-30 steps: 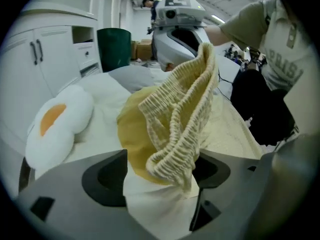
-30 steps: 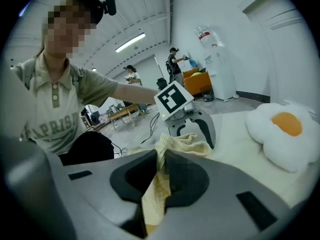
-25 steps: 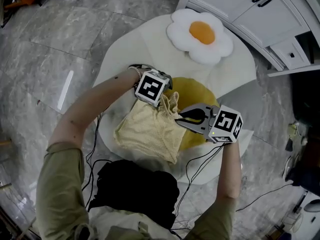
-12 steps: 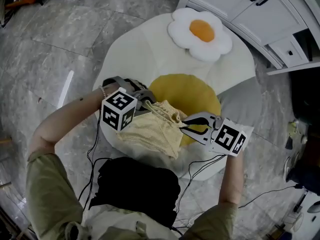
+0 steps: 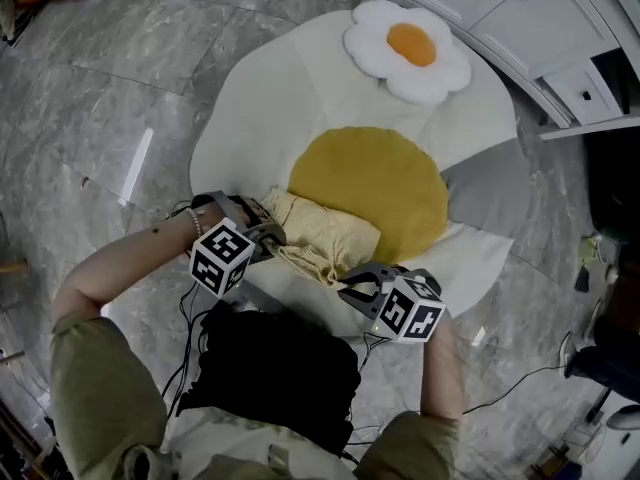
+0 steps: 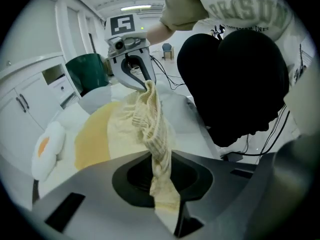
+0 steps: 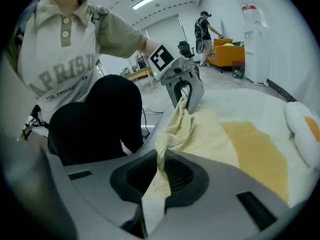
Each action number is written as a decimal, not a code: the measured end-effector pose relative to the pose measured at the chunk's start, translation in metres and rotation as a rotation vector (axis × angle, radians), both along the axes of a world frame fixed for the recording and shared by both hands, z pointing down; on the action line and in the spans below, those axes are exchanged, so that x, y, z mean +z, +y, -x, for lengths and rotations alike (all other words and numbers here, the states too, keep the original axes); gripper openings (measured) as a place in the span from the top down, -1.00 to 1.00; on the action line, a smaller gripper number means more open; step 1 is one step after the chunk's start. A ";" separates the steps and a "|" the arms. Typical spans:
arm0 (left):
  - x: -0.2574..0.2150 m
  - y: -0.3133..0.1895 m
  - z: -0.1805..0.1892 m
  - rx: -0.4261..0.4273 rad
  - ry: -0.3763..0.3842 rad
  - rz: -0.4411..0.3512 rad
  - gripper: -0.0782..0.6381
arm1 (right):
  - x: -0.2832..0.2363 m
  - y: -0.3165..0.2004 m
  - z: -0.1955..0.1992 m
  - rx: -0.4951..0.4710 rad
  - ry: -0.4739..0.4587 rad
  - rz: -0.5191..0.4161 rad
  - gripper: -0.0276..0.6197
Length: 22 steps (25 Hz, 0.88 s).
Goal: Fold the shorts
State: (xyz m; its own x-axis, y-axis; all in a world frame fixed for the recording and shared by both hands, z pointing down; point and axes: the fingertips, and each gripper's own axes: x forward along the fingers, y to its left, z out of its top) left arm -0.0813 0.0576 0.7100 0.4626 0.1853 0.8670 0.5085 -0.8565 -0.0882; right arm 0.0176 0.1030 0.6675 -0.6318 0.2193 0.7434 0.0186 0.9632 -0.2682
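The pale yellow shorts lie bunched at the near edge of the yellow round cushion. My left gripper is at their left end; its jaws have just been closing and now pinch a strip of the fabric. At the near right corner, my right gripper is shut on another edge of the shorts. Between the two grippers the cloth hangs taut. Each gripper view shows the other gripper clamped on the far end of the fabric: the right gripper, the left gripper.
A white egg-shaped mat lies on the grey marble floor, with a small fried-egg pillow at its far end and a grey cushion at right. White cabinets stand beyond. Cables trail near my knees.
Both grippers have come toward me and lower in the head view, dragging the shorts' edge along. The shorts went from a spread square to a narrower bundle. The left gripper shifted left.
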 end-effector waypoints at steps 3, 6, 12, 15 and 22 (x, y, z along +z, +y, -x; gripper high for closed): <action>0.027 0.019 0.011 -0.006 -0.083 0.082 0.31 | 0.033 0.010 -0.002 -0.017 0.074 -0.025 0.73; 0.034 0.033 0.028 -0.014 -0.164 0.177 -0.13 | 0.043 0.016 -0.007 0.010 0.079 0.026 0.39; -0.025 -0.011 0.045 -0.319 -0.041 0.350 -0.16 | -0.004 -0.014 -0.036 0.328 -0.164 0.166 0.10; -0.040 -0.083 0.022 -0.576 0.087 0.282 -0.15 | -0.022 -0.069 -0.058 0.561 -0.230 0.112 0.10; 0.040 -0.103 -0.022 -0.372 -0.185 -0.052 -0.15 | 0.041 -0.109 -0.042 0.492 0.064 -0.098 0.21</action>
State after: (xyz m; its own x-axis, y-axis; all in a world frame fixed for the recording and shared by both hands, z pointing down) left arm -0.0592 -0.0452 0.7497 0.3253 -0.0110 0.9455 0.1770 -0.9816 -0.0722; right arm 0.0594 -0.0064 0.7085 -0.5954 -0.1662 0.7861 -0.4577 0.8743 -0.1618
